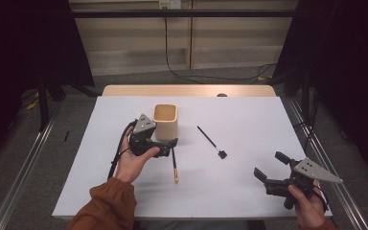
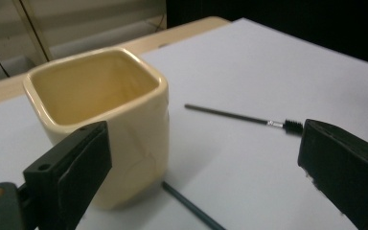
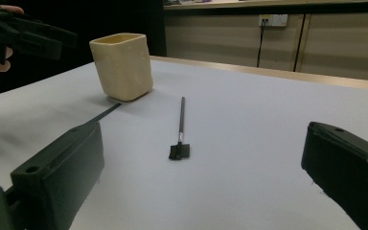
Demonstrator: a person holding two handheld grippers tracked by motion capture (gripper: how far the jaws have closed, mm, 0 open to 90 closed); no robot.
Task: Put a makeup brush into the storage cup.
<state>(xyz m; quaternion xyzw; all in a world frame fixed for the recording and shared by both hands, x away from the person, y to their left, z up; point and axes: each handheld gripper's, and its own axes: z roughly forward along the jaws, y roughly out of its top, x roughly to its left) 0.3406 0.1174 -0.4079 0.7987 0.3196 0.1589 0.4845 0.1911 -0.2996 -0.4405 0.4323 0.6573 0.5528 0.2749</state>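
- My left claw (image 1: 170, 146) hung just beside the yellow cup (image 1: 166, 120), right over the top end of the brush with the wooden handle (image 1: 175, 167). Its jaws were spread wide and held nothing.
- From the left gripper view, the cup (image 2: 100, 120) stood upright and empty, and the dark end of that brush (image 2: 191, 206) lay on the table close by its base.
- My right claw (image 1: 271, 168) waited near the front right of the white table (image 1: 249, 115). It was spread open too, and empty.
- The thin black brush (image 1: 211, 142) lay flat in the middle, between my two claws, well apart from the cup. I saw it straight ahead in the right gripper view (image 3: 180, 129).
- I think I was at the picking-up step, before any brush went into the cup.
- Next, I would need to lower the left claw around the thin stick, pinch it softly, lift it, and tip it into the cup.
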